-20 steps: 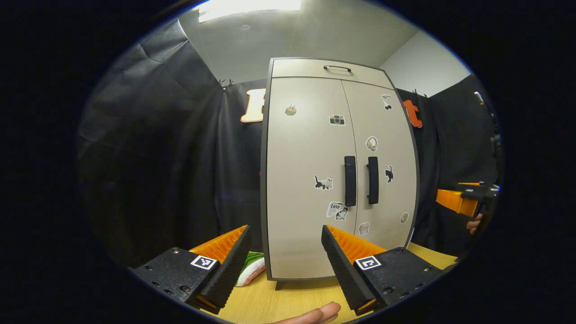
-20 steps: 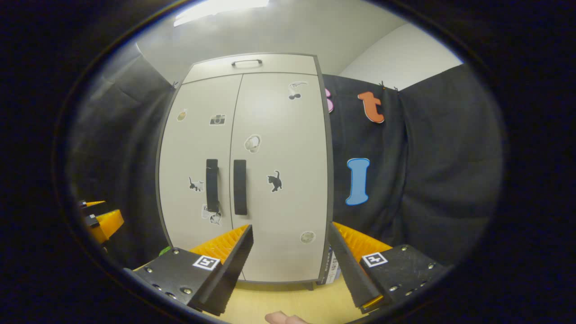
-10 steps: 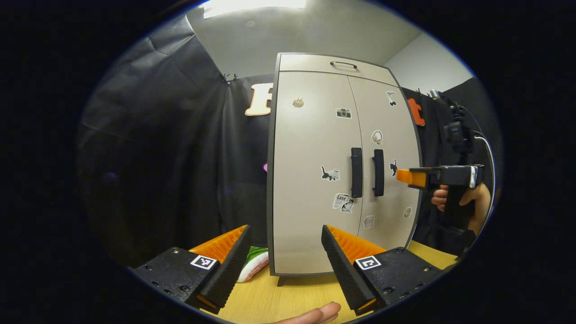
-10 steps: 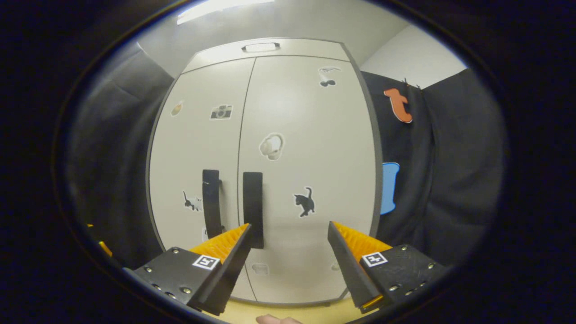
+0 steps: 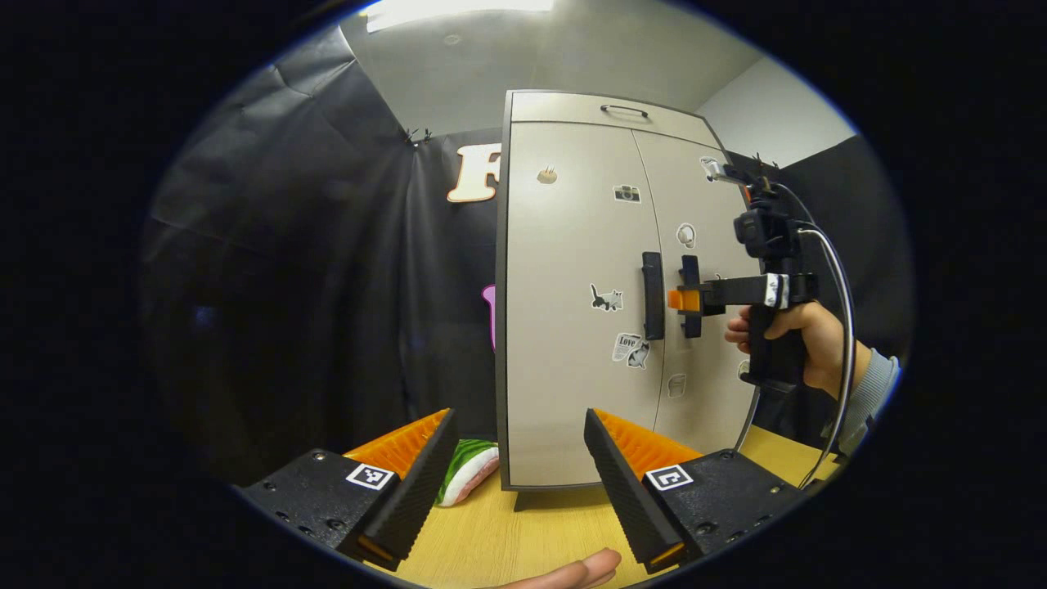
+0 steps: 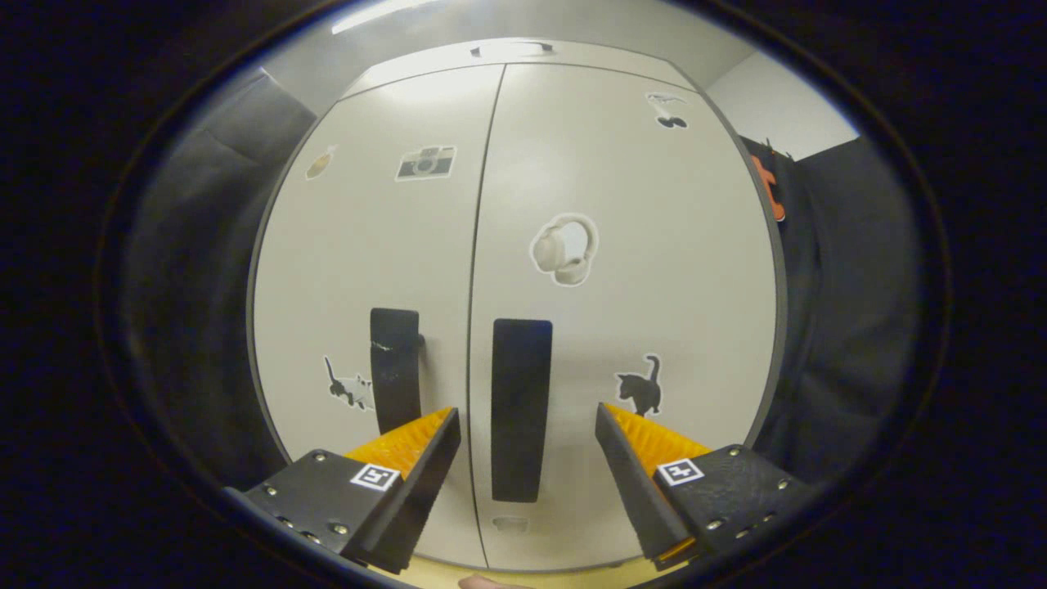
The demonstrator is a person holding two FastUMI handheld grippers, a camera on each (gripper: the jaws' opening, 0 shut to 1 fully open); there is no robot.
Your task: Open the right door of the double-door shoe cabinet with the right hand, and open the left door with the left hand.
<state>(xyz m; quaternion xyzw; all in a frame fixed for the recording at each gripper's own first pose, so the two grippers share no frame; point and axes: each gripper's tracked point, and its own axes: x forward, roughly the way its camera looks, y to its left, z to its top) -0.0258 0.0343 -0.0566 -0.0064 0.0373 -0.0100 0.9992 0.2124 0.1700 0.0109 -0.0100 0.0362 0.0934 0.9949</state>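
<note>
The beige shoe cabinet (image 5: 572, 327) stands on a wooden table with both doors closed. In the right gripper view the right door (image 6: 622, 327) carries a black vertical handle (image 6: 519, 409), and that handle sits between the open fingers of my right gripper (image 6: 527, 421), not touched. The left door's handle (image 6: 394, 378) is just beyond the left finger. In the left gripper view my left gripper (image 5: 520, 425) is open and well back from the cabinet. There the right gripper (image 5: 683, 300), held by a hand (image 5: 806, 339), has its tips at the right handle (image 5: 691, 282).
A green and pink soft thing (image 5: 468, 469) lies on the wooden table (image 5: 507, 540) left of the cabinet's foot. Black cloth walls close in both sides. A small handle (image 5: 624, 109) tops the cabinet's upper panel. A fingertip (image 5: 572, 571) shows at the bottom edge.
My right gripper has moved forward to the cabinet until the right handle lies between its fingers. The left gripper has stayed back, turning slightly.
</note>
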